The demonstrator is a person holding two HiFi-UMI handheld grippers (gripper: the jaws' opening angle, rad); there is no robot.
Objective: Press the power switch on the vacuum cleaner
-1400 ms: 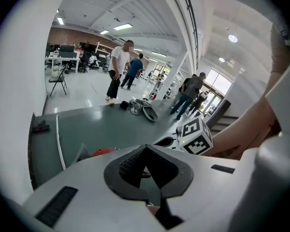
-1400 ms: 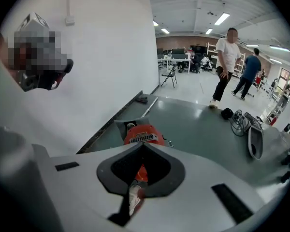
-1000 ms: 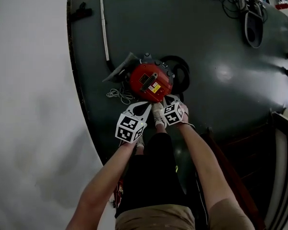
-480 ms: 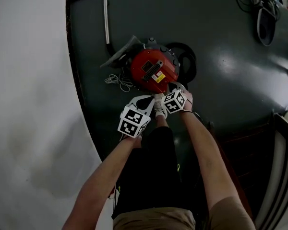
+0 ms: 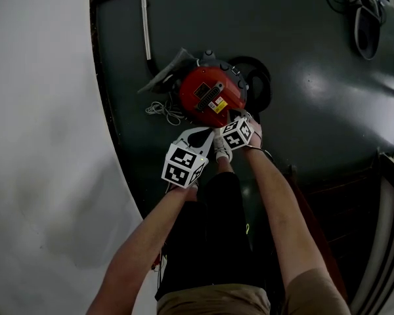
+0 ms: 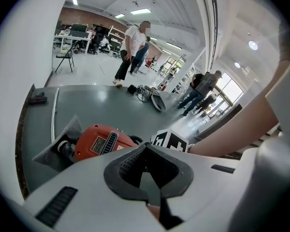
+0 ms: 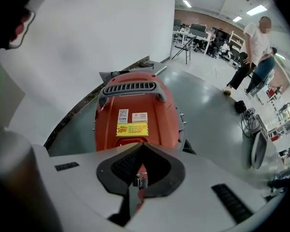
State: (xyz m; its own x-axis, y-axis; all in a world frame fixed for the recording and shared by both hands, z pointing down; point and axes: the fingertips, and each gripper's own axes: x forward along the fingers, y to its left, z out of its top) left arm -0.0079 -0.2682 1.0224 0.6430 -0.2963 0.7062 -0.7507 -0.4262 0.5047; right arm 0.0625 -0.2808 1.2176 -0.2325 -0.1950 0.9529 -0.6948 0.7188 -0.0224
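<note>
Brought both claws lower than a second ago, closer to the red vacuum cleaner (image 5: pixel 210 97) lying on the dark floor (image 5: pixel 302 44). Right claw (image 7: pixel 141 148) pinched fully together, empty, tips over the near end of the red shell just below its yellow label (image 7: pixel 132 129); contact unclear. Left claw (image 6: pixel 146 148) likewise closed on nothing, just beside the right, short of the cleaner. White cord (image 5: pixel 163 112) bundled at its left, black hose (image 5: pixel 257 87) coiled at its right

Your head camera looks steeply down on the red vacuum cleaner (image 5: pixel 210 97) from well above. The right gripper view faces its top from close by. The left gripper view, just beside it, looks past it across the hall. All three views share it.
</note>
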